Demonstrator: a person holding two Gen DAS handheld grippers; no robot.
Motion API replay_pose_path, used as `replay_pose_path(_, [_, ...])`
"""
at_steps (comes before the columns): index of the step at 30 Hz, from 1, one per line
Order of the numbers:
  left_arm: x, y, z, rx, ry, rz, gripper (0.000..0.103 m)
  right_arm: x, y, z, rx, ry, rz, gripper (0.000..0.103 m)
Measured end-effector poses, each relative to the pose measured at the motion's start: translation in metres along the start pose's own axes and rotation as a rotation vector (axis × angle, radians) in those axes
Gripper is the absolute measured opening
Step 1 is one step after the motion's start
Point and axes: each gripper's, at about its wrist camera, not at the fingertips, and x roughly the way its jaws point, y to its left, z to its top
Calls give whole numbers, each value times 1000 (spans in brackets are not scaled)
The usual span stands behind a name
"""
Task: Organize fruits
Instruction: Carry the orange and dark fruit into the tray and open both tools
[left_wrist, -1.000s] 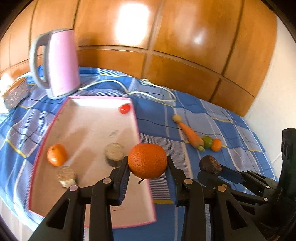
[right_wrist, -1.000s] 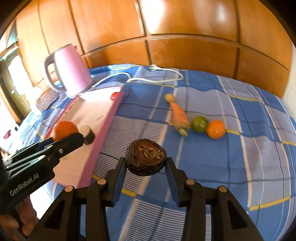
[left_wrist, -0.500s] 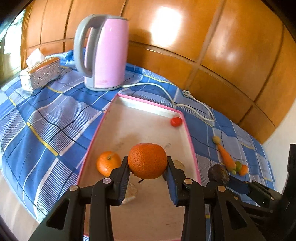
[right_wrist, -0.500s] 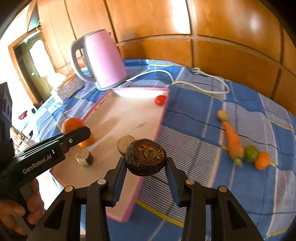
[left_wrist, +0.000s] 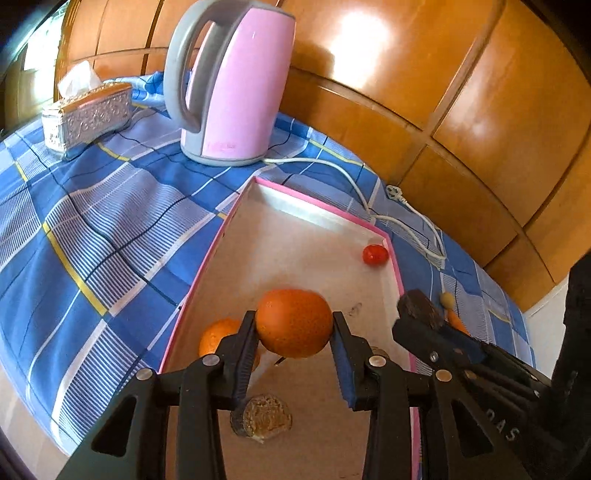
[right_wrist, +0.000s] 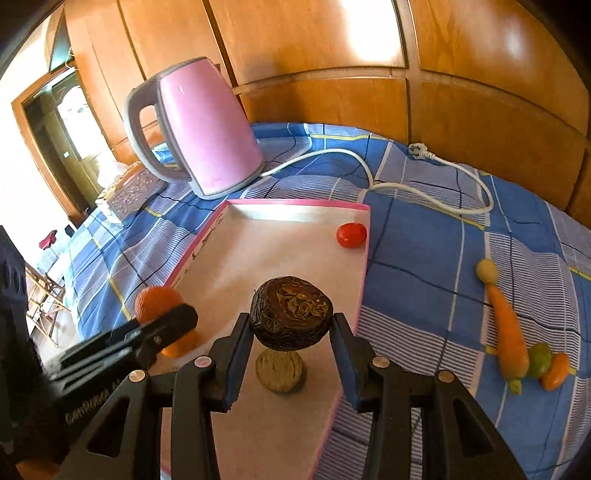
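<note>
- Our left gripper (left_wrist: 294, 330) is clamped on an orange tangerine (left_wrist: 294, 322), both pads pressed to its sides, held above the near half of the pink-rimmed tray (left_wrist: 236, 218).
- Our right gripper (right_wrist: 291, 330) is clamped on a dark, wrinkled brown fruit (right_wrist: 291, 316), also above the tray (right_wrist: 295, 202), toward its right rim.
- In the left wrist view, a second tangerine (left_wrist: 216, 338) lies in the tray at 9 o'clock of the held one, and a rough tan-brown round piece (left_wrist: 263, 416) lies at 6 o'clock of it.
- In the right wrist view, a tan ridged round piece (right_wrist: 280, 373) sits in the tray directly below the brown fruit.
- A small red tomato (right_wrist: 351, 235) rests in the tray's far right corner.
- On the blue checked cloth (right_wrist: 424, 240), at 3 o'clock of the tray, lie a carrot (right_wrist: 508, 332), a green fruit (right_wrist: 540, 360) and a small orange fruit (right_wrist: 556, 371), touching in a cluster.
- A pink kettle (right_wrist: 207, 129) stands beyond the tray at 11 o'clock, its white cord (right_wrist: 424, 192) trailing right.
- A silver tissue box (left_wrist: 88, 114) sits left of the kettle.
</note>
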Motion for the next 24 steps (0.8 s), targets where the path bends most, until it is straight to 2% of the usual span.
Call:
replay_pose_path(10, [-5, 1, -7, 16, -13, 28, 40, 7, -4, -6, 64, 13, 21, 44])
replay_pose_path(13, [-7, 0, -11, 22, -9, 59, 41, 3, -4, -13, 63, 15, 13, 45])
replay_pose_path(15, [-10, -1, -14, 22, -9, 69, 42, -1, -4, -18, 63, 15, 11, 50])
replay_pose_path(24, [-27, -13, -21, 68, -43, 90, 42, -18, -1, -35, 40, 0, -31, 50])
